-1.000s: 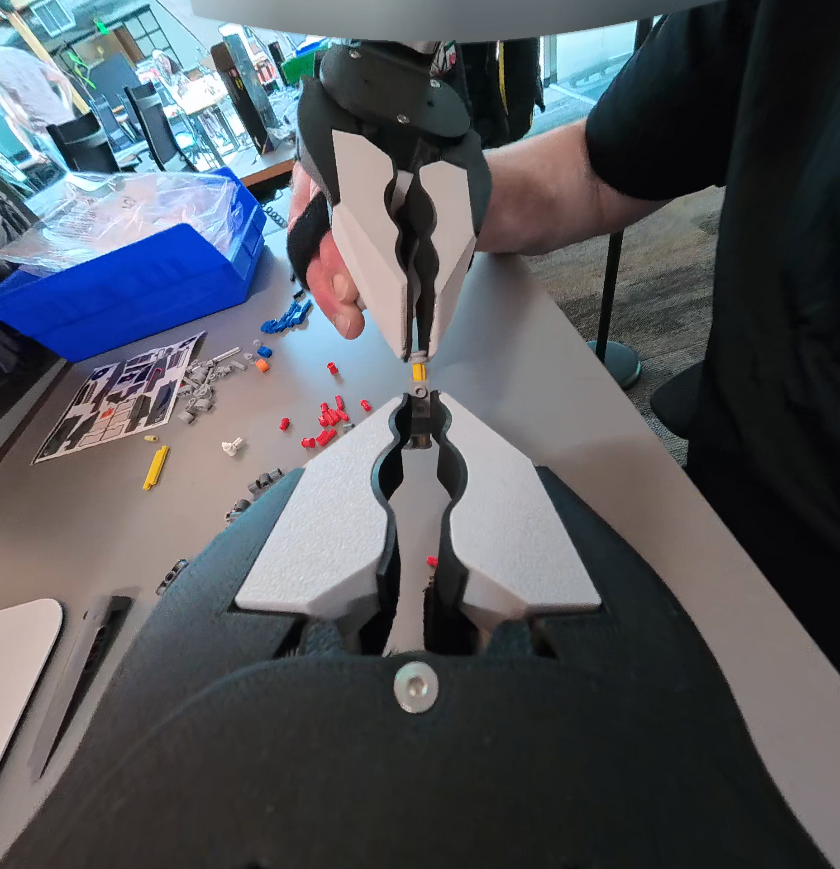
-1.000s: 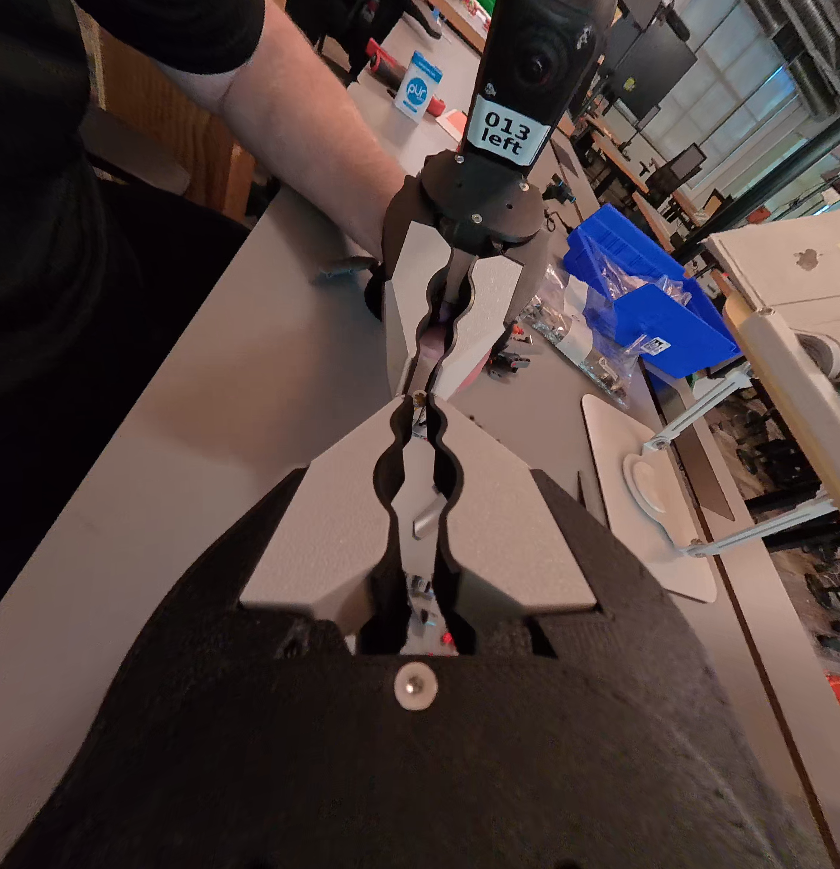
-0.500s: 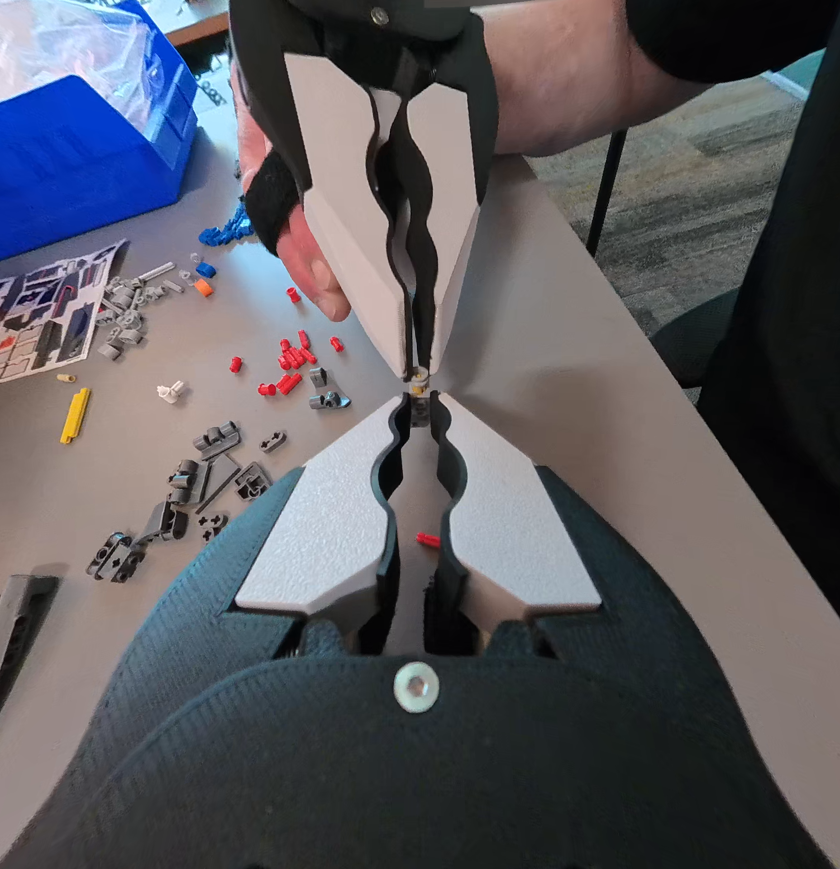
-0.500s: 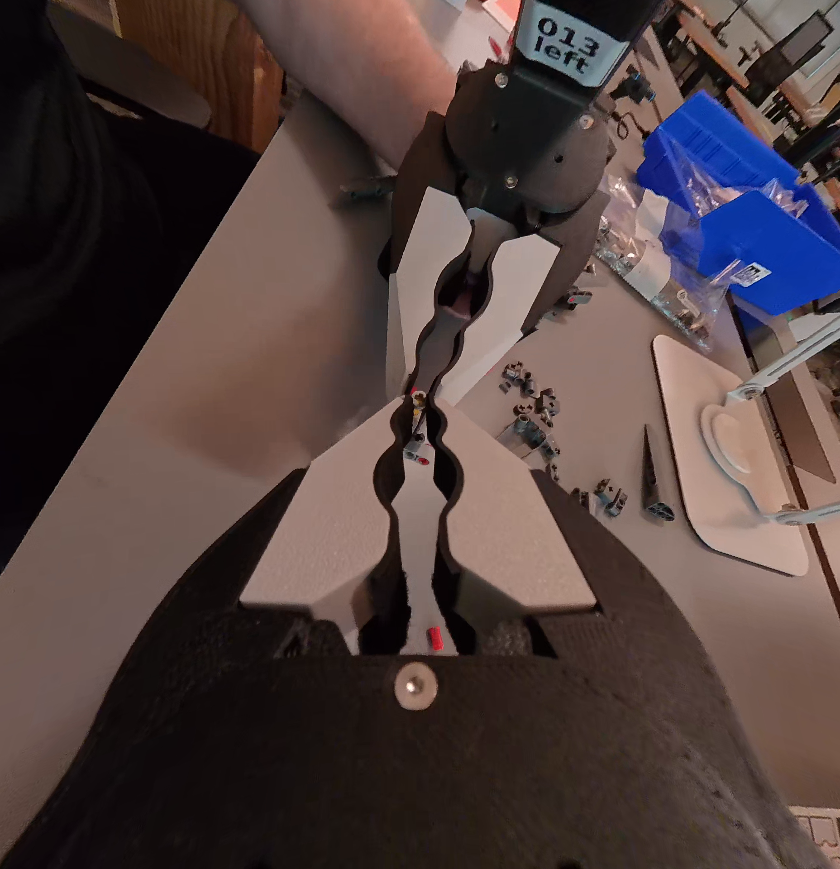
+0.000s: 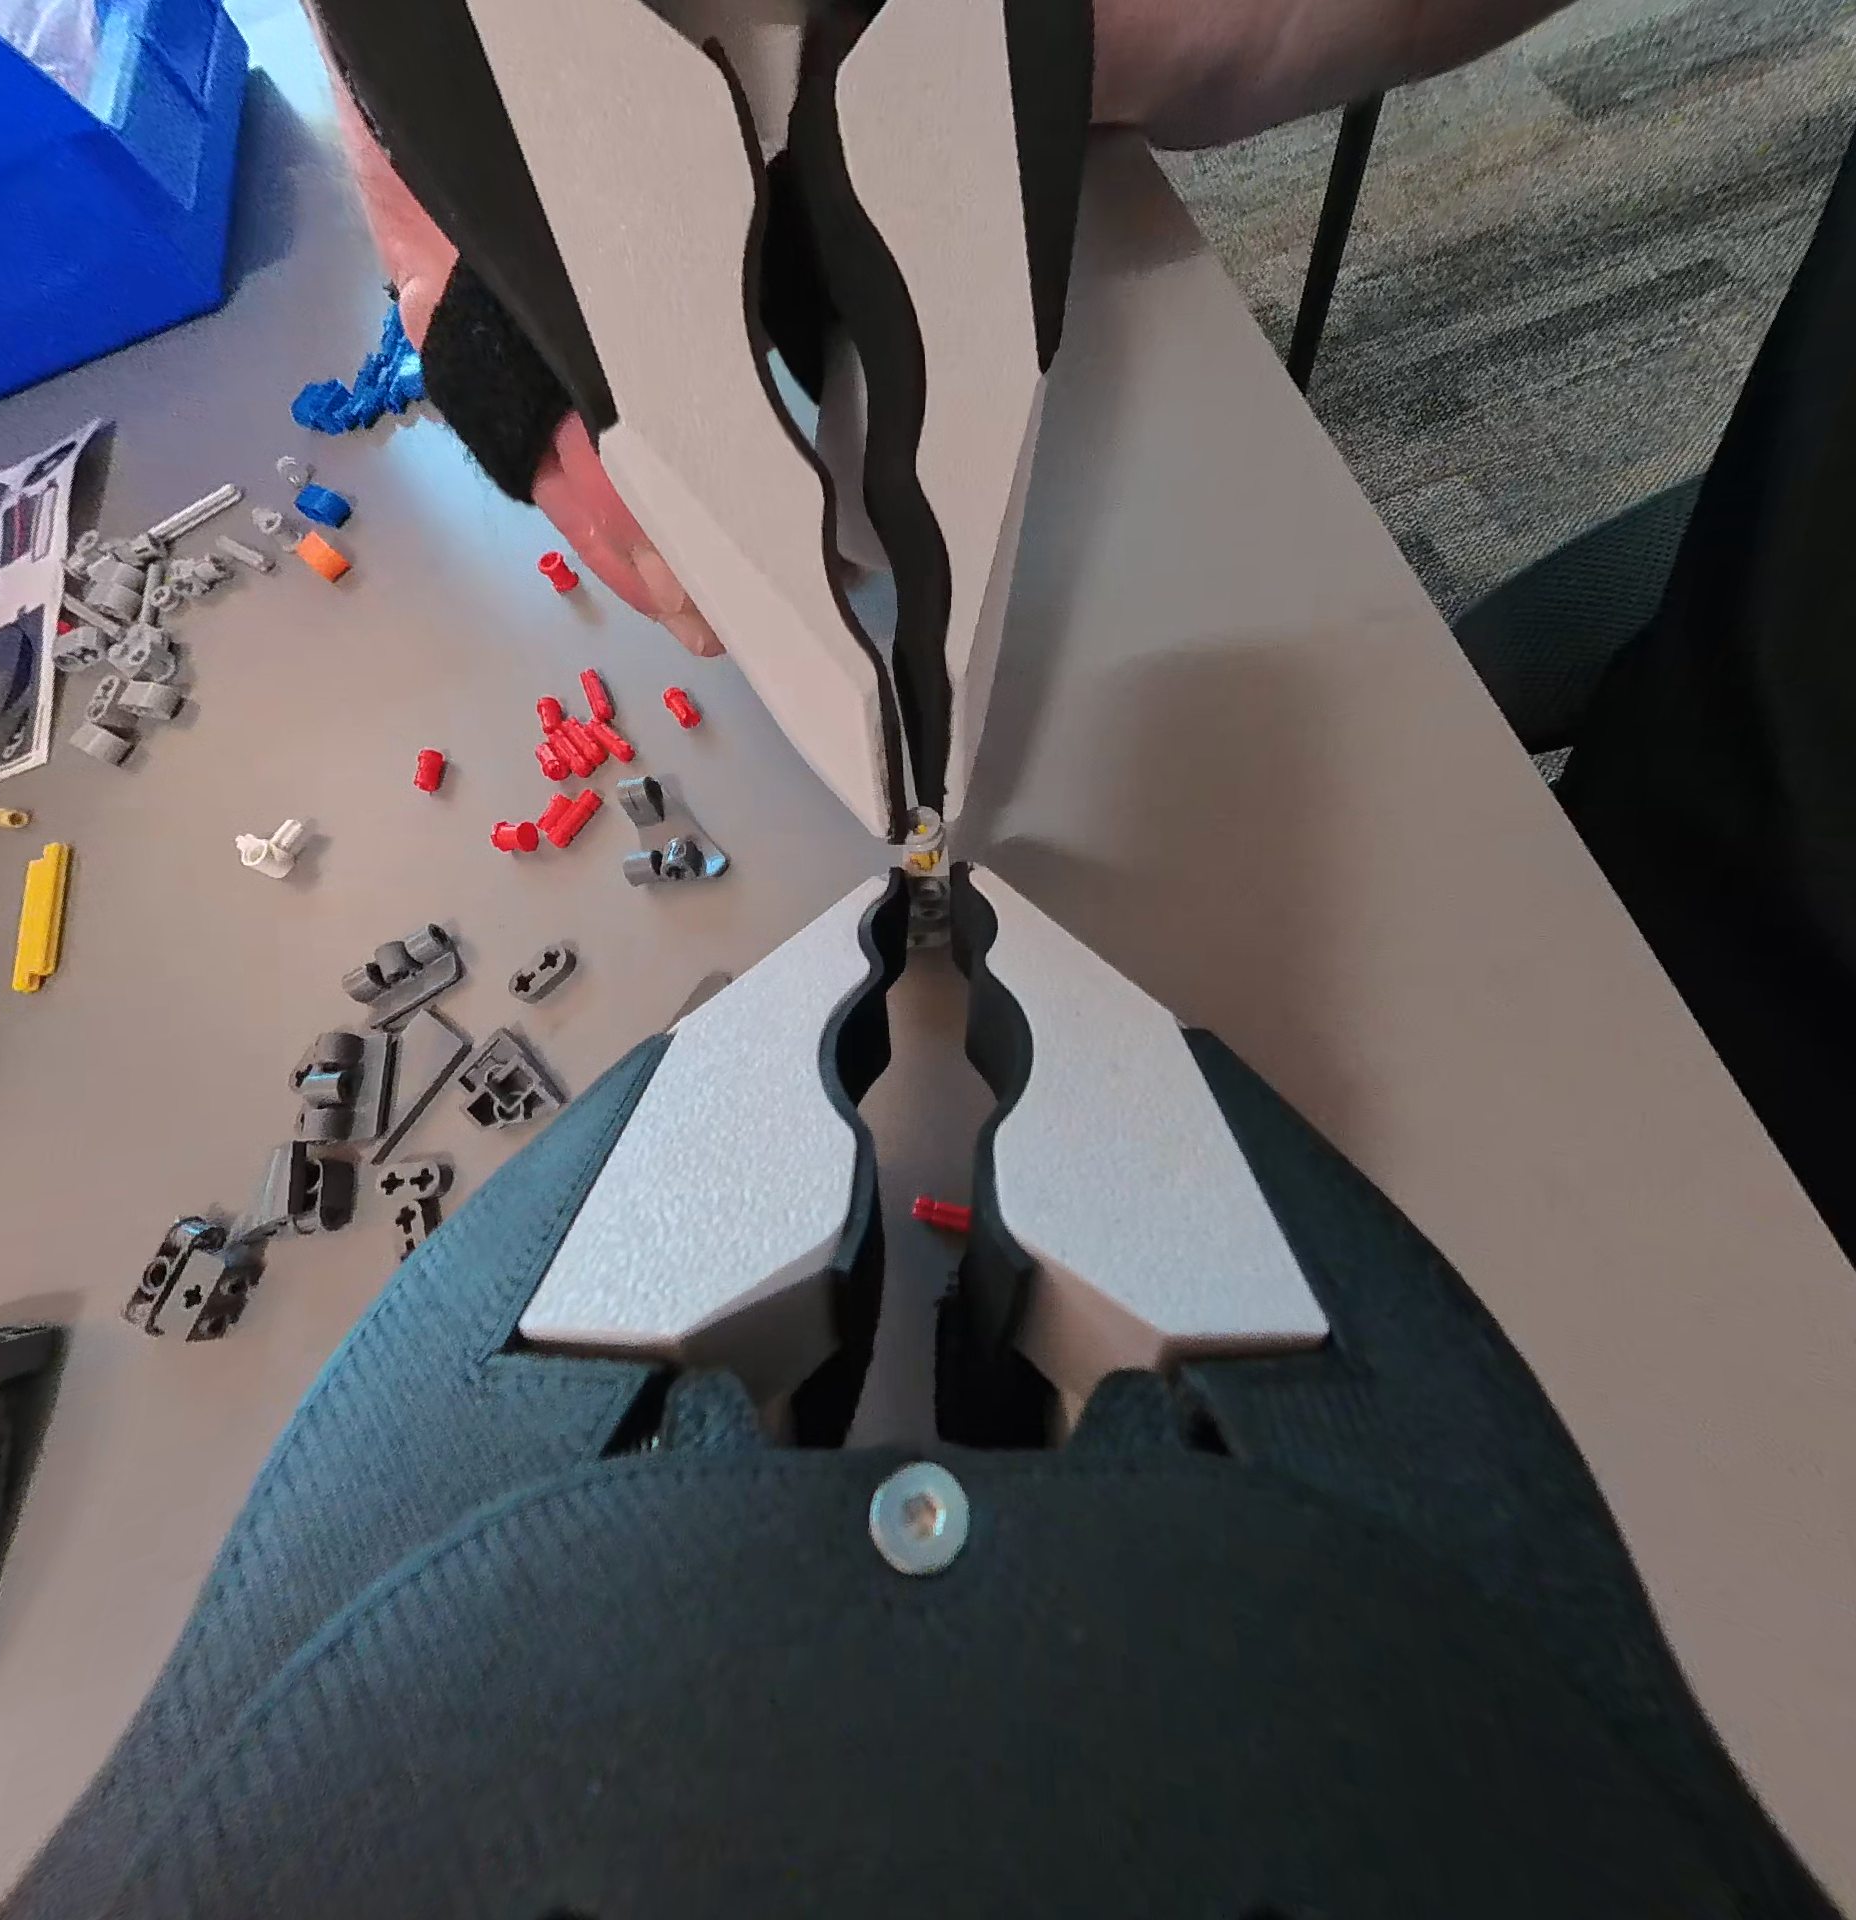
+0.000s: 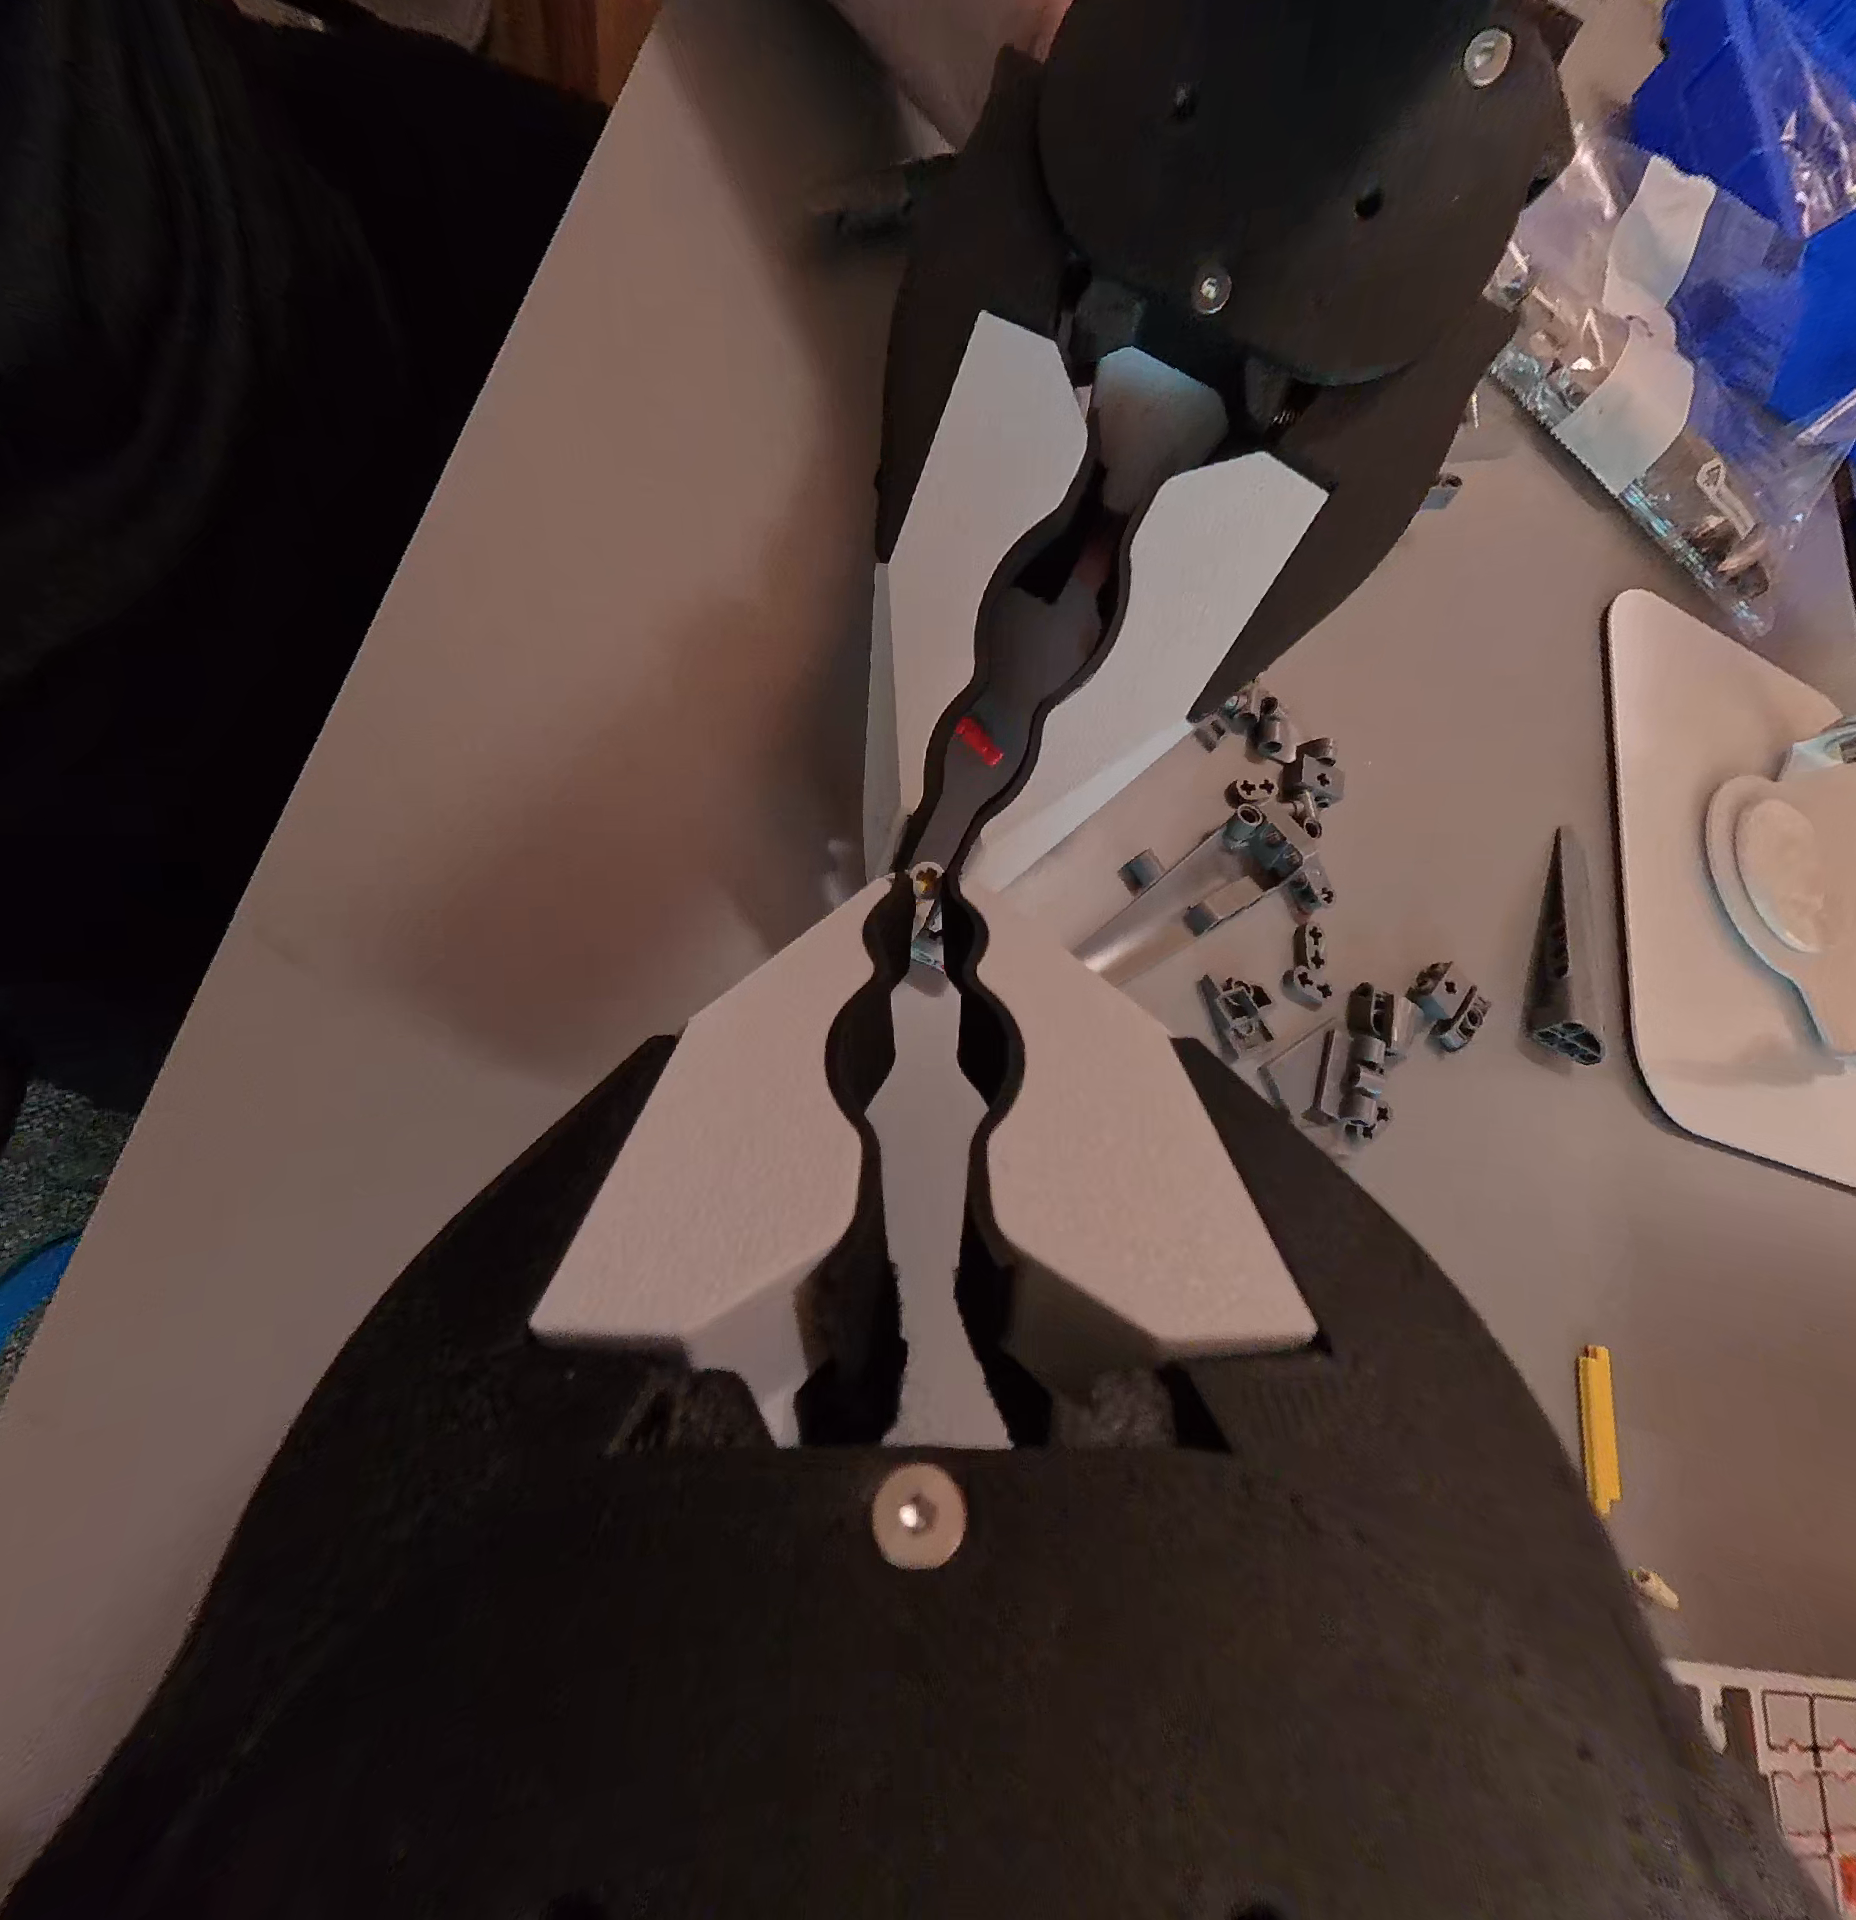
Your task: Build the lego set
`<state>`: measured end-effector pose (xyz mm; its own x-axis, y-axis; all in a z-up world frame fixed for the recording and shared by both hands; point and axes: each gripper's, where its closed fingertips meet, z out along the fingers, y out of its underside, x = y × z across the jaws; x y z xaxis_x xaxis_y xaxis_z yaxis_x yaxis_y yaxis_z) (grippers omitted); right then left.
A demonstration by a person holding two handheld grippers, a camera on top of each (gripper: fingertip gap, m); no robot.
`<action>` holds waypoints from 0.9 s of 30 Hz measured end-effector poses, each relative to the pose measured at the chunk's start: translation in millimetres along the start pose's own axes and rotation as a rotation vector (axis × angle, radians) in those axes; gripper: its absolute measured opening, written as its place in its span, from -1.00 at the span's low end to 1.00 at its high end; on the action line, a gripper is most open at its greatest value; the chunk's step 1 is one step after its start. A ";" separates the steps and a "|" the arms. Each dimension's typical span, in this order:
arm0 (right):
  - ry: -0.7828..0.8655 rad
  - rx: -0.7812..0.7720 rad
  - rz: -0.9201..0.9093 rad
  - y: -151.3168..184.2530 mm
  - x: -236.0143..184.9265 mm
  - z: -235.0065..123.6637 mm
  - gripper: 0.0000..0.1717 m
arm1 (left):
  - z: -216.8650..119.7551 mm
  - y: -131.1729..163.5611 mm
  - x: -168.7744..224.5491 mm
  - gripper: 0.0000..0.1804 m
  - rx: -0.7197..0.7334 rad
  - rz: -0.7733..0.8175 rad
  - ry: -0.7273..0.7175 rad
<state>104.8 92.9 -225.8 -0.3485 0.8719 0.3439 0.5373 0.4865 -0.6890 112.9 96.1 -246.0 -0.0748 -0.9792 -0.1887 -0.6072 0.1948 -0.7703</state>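
left hand-held gripper (image 5: pixel 926 902): jaws nearly together, clamped on a small grey holed block (image 5: pixel 929 914) right at the tips; pads press both its sides.
right hand-held gripper (image 5: pixel 919 826): comes in tip-to-tip from the far side, jaws pinched on a small pale bush with a yellow core (image 5: pixel 924 844).
where: both parts are held above the surface (image 5: pixel 1267 831), bush touching the top of the block.
handling: tiny, light, rigid moulded plastic; smooth and likely slippery, easy to flick out of a tip pinch. Grip the block's flat faces and the bush's round wall.
pads: black wavy rubber on white textured fingers (image 5: pixel 716 1143).
loose nearby: red pins (image 5: pixel 576 743), dark grey connectors (image 5: pixel 404 1039), yellow bar (image 5: pixel 39 914), blue bin (image 5: pixel 82 208); all hard plastic, well apart from the tips.
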 end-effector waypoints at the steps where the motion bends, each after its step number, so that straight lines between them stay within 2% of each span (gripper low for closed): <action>1: -0.004 -0.014 0.003 0.5 -0.3 -0.7 -0.97 | 0.6 -0.5 0.0 -0.93 -0.006 0.006 -0.001; 18: -0.106 -0.355 -0.044 5.6 -3.1 -3.7 -0.97 | 4.1 -2.7 -0.9 -0.93 -0.036 0.017 -0.003; 27: -0.146 -0.459 -0.071 7.4 -4.8 -5.1 -0.97 | 5.3 -3.6 -0.5 -0.93 -0.024 0.002 0.007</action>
<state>114.4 92.6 -229.3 -0.4829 0.8349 0.2642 0.7803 0.5472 -0.3029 119.3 96.3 -246.4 -0.0817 -0.9792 -0.1859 -0.6256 0.1956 -0.7552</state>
